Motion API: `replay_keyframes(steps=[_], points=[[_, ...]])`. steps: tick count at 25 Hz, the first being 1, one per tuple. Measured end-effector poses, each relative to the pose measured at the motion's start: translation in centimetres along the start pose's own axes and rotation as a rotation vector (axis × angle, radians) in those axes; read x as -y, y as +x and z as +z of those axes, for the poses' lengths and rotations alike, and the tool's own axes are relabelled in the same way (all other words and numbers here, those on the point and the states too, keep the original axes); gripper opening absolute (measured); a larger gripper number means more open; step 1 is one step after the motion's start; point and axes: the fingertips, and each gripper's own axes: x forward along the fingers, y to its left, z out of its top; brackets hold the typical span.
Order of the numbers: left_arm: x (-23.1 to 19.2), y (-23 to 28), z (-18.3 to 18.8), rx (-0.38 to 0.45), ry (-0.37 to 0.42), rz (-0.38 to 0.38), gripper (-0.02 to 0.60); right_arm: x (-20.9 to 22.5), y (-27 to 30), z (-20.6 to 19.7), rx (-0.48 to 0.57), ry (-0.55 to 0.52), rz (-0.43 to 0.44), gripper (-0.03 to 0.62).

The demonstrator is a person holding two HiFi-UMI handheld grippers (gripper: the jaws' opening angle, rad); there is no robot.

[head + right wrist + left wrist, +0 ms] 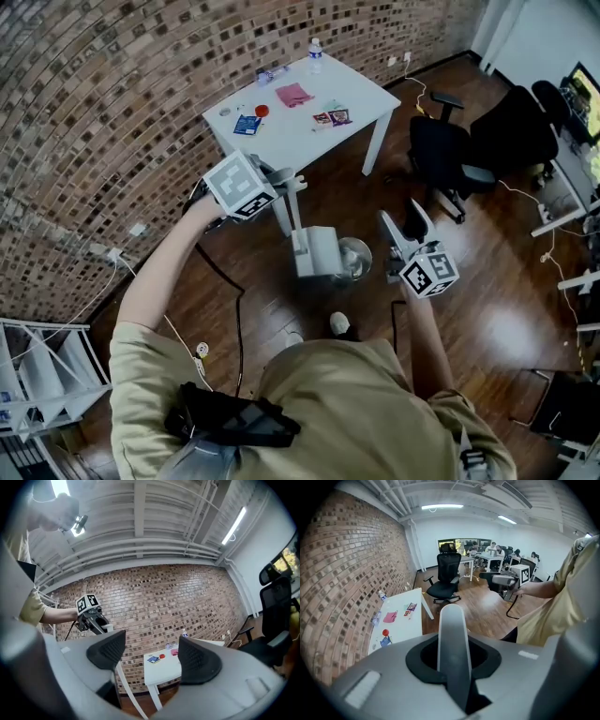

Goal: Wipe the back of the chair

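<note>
Black mesh office chair [448, 150] stands well apart from both grippers. Left gripper [292, 178] [452, 620] is pressed together, right gripper [406, 223] [152, 651] is spread, both empty. Pink square cloth [293, 94] lies on white rectangular tabletop [300, 142].

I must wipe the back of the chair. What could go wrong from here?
A black cable lies on the floor beside you; you may trip.
The pink cloth lies on the table; neither the left gripper nor the right gripper holds it.
The chair may roll on that smooth floor when pushed.
</note>
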Motion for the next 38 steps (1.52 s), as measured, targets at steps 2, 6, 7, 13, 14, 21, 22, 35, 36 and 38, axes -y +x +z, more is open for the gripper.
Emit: replay_keyframes(steps=[2, 6, 7, 13, 14, 21, 22, 35, 36, 38], points=[[0.4, -1.4, -1.1, 0.008, -0.005, 0.027, 0.064, -1.5, 0.9, -0.5, -0.01, -0.002, 0.036, 0.342], [1.1, -4.1, -3.6, 0.02, -0.047, 0.084, 0.064, -4.4, 2.5, -1.2, -0.021, 0.011, 0.104, 0.342], [1.3, -4.7, -4.2, 0.025, -0.054, 0.095, 0.064, -5.0, 2.8, -1.3, -0.022, 0.02, 0.122, 0.342], [2.3, -8.0, -8.0, 0.039, -0.123, 0.15, 0.064, -8.7, 4.6, -1.8, -0.036, 0.041, 0.211, 0.342], [2.5, -8.5, -8.7, 0.037, -0.137, 0.156, 0.064, -9.3, 4.9, -2.0, -0.042, 0.043, 0.225, 0.342], [4.3, -10.6, -13.1, 0.022, -0.162, 0.186, 0.066, -13.3, 6.4, -3.9, -0.082, 0.054, 0.314, 0.342], [4.7, -10.8, -13.8, 0.019, -0.165, 0.189, 0.066, -13.9, 6.6, -4.1, -0.089, 0.054, 0.326, 0.342], [6.8, -9.9, -23.6, -0.043, -0.293, 0.223, 0.066, -20.3, 7.8, -8.6, -0.191, 0.064, 0.447, 0.342], [7.0, -9.5, -24.5, -0.047, -0.308, 0.228, 0.066, -20.7, 7.9, -9.0, -0.201, 0.063, 0.453, 0.342], [7.4, -8.4, -26.3, -0.051, -0.331, 0.239, 0.066, -21.4, 7.9, -9.9, -0.222, 0.057, 0.463, 0.342]])
